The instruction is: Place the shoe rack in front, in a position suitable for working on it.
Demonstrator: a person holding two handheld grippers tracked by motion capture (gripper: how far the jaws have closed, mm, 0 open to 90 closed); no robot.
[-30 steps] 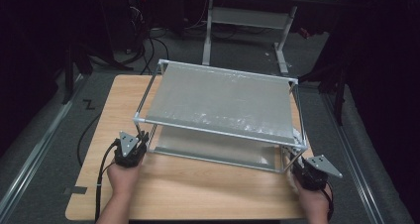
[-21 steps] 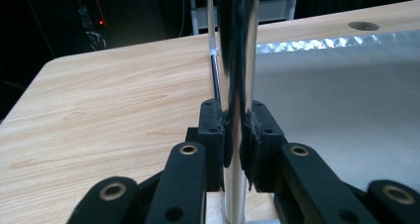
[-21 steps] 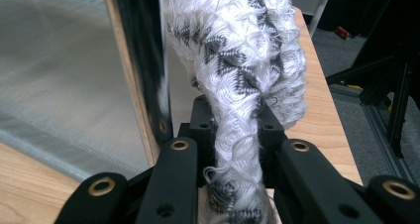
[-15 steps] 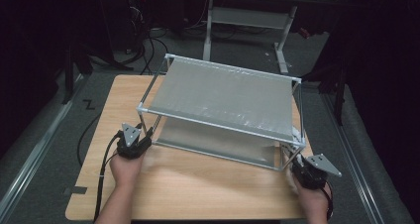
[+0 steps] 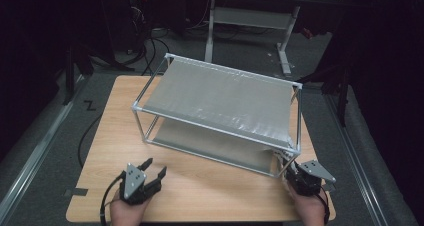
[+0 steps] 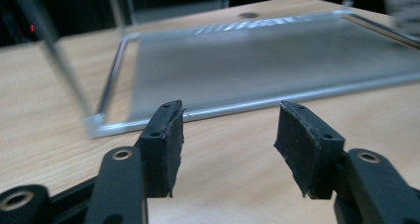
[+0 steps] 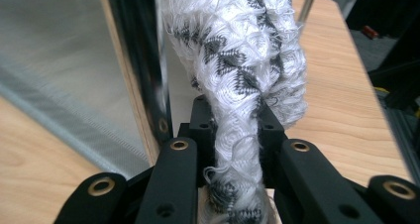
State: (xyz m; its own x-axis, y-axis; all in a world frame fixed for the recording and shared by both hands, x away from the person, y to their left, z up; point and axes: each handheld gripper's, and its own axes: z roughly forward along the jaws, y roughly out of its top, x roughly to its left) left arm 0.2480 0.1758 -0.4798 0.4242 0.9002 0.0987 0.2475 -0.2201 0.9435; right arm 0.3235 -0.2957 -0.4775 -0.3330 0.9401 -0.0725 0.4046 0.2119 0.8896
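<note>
Rack: one two-tier shelf rack (image 5: 220,103) stands on the table, set at a slant to the table's edges; its near right corner is just in front of the right gripper.
Rack frame: thin, straight, shiny metal tubes joined by pale corner pieces; four uprights, box-shaped overall.
Shelves: two flat rectangular panels of grey, finely woven mesh, one over the other; the lower shelf (image 6: 267,60) lies low above the wood, edged by a bright metal rail.
Cloth: one white knitted piece with a dark grey zigzag pattern (image 7: 237,60), curly and looped in texture, bunched into a thick upright roll beside a rack upright.
Table: one, light wood grain, rectangular with rounded corners (image 5: 110,151).
Grippers: two, each black with two jaws and a grey three-cornered plate on top, each in one of the person's hands.
Left gripper (image 5: 152,168): at the near left of the table, well apart from the rack; its jaws have just been opening and stand wide, nothing between the rough black pads (image 6: 166,142).
Right gripper (image 5: 290,163): at the rack's near right corner, jaws narrow and clamped on the knitted cloth, the pads pressing it from both sides.
Cables: one dark cable trails from the left gripper over the table's near left edge.
</note>
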